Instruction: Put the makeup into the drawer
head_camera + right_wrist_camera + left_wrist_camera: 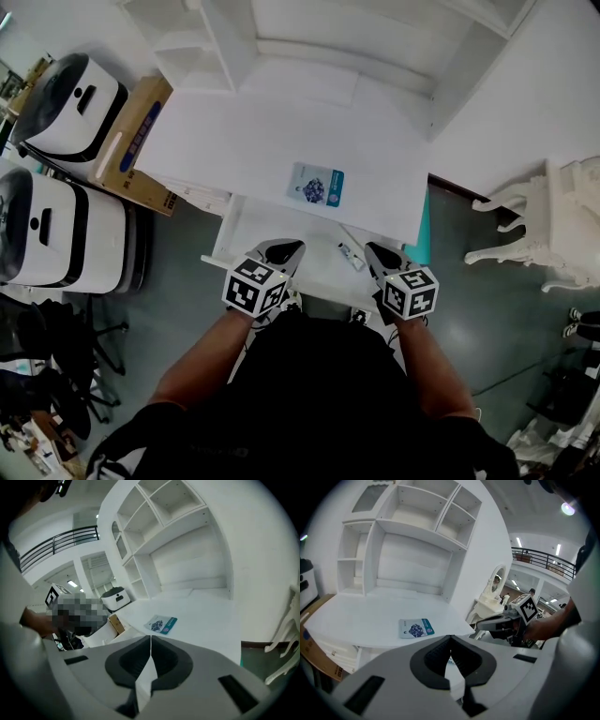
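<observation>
A makeup packet with a teal edge and a dark picture lies flat on the white desk; it also shows as the packet in the left gripper view and the packet in the right gripper view. Below the desk's front edge a white drawer stands pulled out, with a small item inside. My left gripper hovers over the drawer's left part, my right gripper over its right part. Both sets of jaws meet at the tips, left gripper and right gripper, with nothing held.
A white hutch with open shelves rises at the desk's back. A cardboard box and two white-and-black machines stand to the left. An ornate white chair stands on the right, on the grey floor.
</observation>
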A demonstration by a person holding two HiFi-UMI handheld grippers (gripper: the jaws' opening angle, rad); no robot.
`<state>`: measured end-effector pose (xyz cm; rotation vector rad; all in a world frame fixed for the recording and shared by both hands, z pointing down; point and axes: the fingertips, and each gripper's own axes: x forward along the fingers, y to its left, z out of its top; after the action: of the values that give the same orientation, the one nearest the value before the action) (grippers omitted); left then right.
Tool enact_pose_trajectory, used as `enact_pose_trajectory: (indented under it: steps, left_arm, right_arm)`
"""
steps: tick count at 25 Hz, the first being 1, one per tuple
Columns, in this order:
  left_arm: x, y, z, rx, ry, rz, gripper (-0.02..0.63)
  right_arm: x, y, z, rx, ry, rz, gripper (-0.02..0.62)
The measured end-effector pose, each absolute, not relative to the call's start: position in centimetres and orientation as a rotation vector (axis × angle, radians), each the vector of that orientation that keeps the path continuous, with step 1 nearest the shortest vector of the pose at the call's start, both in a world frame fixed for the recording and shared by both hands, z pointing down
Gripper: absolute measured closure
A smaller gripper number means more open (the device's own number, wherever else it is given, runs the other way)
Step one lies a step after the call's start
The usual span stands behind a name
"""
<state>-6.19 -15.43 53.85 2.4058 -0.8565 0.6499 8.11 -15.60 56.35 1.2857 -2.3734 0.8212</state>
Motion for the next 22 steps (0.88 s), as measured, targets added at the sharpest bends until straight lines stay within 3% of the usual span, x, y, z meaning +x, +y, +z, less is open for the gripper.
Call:
enact_pose_trajectory:
  steps: [22]
  left_arm:
    - [-3.1,-14.4,53.0,2.484,-0.763,0.691,0.597]
  right_arm:
    - [8.6,-14.2,54.2,1.27,-2.405,0.777,0.566]
